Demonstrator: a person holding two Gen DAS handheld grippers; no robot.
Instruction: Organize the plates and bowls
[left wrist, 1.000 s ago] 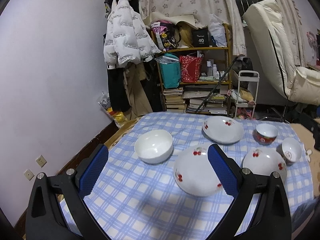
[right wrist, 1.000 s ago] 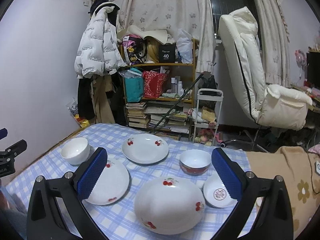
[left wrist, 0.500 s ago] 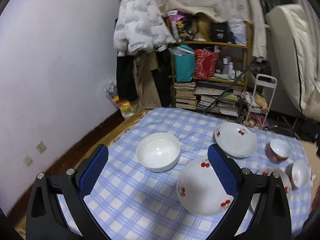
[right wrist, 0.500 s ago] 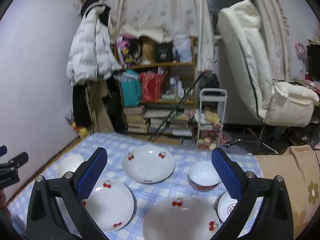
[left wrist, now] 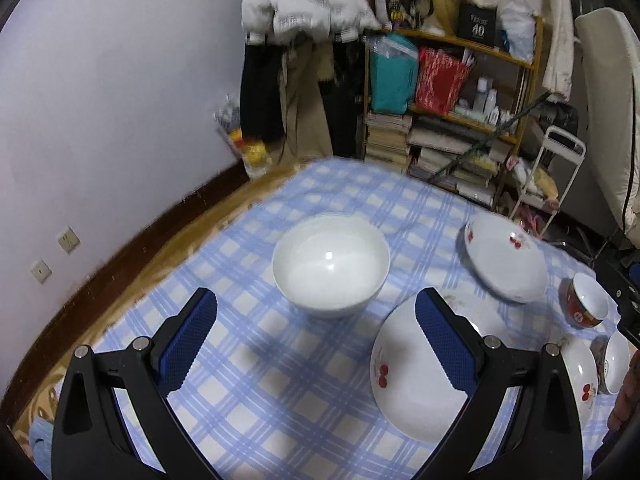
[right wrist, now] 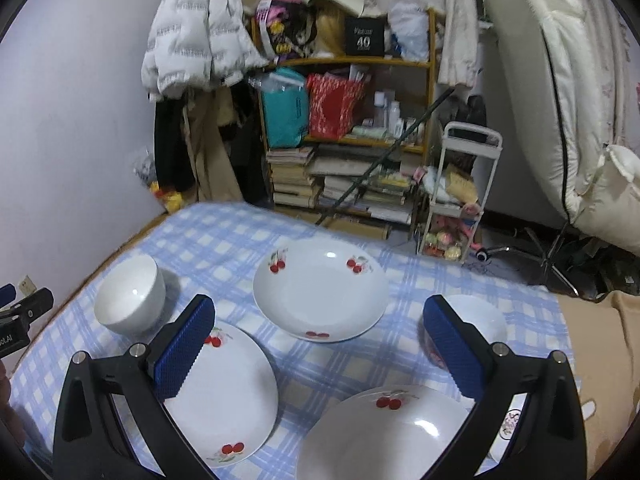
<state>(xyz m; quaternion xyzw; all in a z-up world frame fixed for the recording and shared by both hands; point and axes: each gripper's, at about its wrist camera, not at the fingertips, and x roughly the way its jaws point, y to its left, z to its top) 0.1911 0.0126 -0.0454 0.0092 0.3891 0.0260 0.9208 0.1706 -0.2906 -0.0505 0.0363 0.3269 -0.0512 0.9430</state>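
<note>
White bowl (left wrist: 330, 266) sits upright on the checked tablecloth (left wrist: 256, 380), straight ahead of the left gripper (left wrist: 316, 334), centred between its two blue pads, not touched. Left gripper spread wide, holding nothing. Cherry plate (left wrist: 416, 376) lies under its right pad, a second cherry plate (left wrist: 505, 258) further ahead and right, small red bowl (left wrist: 585, 300) beyond that at the far right

Right gripper (right wrist: 320, 338) also spread wide, empty, above the table. Cherry plate (right wrist: 322, 288) straight ahead between its pads; another plate (right wrist: 224, 392) under the left pad, a third (right wrist: 384, 432) below the right pad, close to the camera. Same white bowl (right wrist: 131, 295) off to its left. A bowl (right wrist: 480, 322) partly hidden behind the right pad. Shelf (right wrist: 348, 128) of books and bags behind the table
</note>
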